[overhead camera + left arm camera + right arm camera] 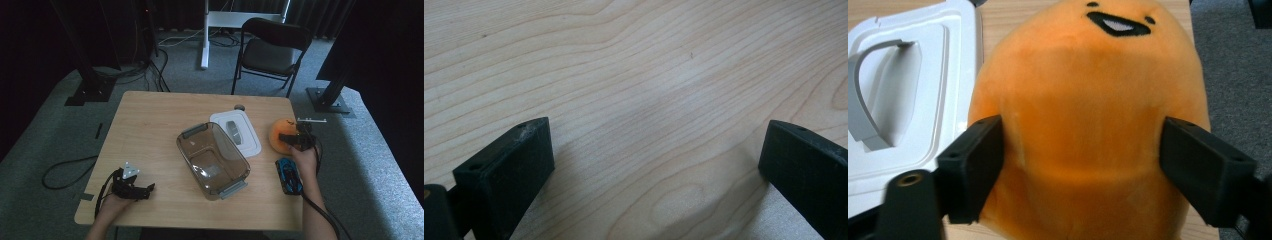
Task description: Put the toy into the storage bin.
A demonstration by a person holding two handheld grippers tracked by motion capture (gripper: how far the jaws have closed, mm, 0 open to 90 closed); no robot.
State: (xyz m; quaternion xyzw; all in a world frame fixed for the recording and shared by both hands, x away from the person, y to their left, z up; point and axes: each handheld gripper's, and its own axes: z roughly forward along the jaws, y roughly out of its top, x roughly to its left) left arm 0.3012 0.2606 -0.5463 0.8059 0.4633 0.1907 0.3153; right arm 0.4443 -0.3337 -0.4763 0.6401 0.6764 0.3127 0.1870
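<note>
High view: light wooden table (150,120) on grey carpet; black folding chair (272,50) and dark curtains beyond. On it: clear plastic container (213,158), white lid (235,132) just beside it, blue toy car (288,175) at the near right, orange plush toy (281,134) at the right edge. Left gripper (146,189) rests at the near left corner; right gripper (291,139) at the plush. Left gripper view: jaws spread wide over bare wood grain. Right gripper view: jaws flank the plush (1088,125), touching both sides; its stitched face shows; whether they squeeze, cannot tell.
</note>
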